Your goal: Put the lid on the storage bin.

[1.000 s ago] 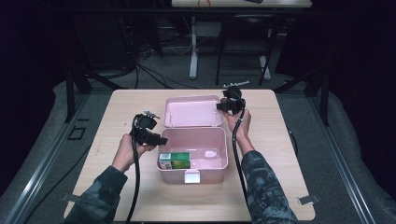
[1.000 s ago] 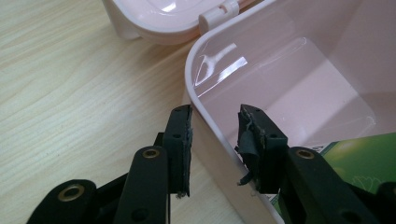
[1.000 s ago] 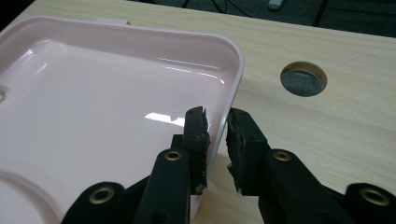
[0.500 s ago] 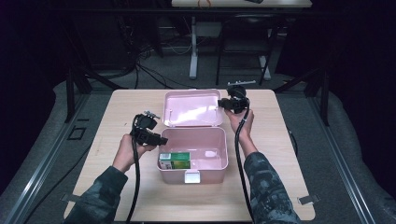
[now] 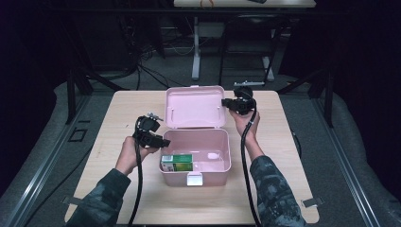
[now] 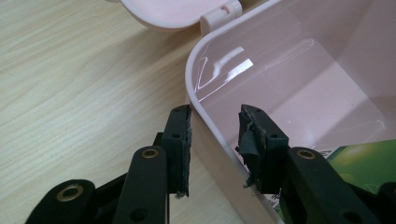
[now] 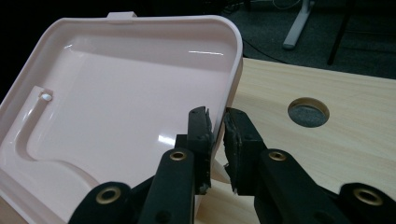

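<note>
Two hand-held grippers work a pink plastic storage box (image 5: 195, 158) on the pale wooden worktop (image 5: 118, 113): the left hand-held gripper (image 6: 214, 140), jaws apart, straddles the box wall to steady it, while the right hand-held gripper (image 7: 217, 135) pinches the hinged pink lid (image 7: 116, 107) edge to hold it open.

Glossy, smooth pink plastic on the box (image 5: 222, 150) and its lid (image 7: 116, 107), bright glints across both. Pale wood-grain tabletop (image 6: 70, 79), matt, probably laminate. Matt black plastic on the left gripper (image 6: 215, 140) and right gripper (image 7: 218, 135), brass-looking rivets at the joints, 2 frayed rubbery pads (image 6: 250, 140) on each. Shiny green printed card on the carton (image 5: 177, 162). Mottled cloth on the sleeve (image 5: 276, 194).
</note>
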A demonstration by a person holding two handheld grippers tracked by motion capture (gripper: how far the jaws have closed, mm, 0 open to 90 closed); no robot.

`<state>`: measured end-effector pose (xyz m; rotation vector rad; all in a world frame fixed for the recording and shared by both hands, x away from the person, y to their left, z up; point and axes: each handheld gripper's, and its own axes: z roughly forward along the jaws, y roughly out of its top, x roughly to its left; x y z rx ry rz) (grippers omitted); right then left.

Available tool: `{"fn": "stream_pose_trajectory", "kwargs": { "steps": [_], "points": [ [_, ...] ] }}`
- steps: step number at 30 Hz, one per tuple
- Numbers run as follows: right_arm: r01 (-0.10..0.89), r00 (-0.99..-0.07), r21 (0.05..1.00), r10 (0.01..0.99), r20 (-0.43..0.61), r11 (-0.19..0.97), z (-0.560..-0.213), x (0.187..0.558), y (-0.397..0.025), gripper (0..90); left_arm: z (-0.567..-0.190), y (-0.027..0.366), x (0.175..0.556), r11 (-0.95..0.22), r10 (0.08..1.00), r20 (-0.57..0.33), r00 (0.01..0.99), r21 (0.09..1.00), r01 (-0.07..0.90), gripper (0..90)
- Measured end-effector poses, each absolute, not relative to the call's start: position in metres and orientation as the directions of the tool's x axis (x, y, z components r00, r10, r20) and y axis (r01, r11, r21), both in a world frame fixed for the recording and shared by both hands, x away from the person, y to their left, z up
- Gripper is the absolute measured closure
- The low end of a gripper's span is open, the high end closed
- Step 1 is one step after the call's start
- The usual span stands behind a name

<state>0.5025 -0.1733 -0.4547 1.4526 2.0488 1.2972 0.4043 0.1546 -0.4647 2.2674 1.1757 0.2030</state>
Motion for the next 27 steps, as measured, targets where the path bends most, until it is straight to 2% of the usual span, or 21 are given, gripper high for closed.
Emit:
{"fn": "stream_pose_trajectory", "kwargs": {
  "steps": [27],
  "points": [
    [0.469,-0.55,0.877,0.811,0.2,0.102,-0.437,0.479,-0.186,82.2,-0.467,0.153,0.403,-0.434,0.805,-0.113,0.582,0.557,0.708,65.3]
  ]
}}
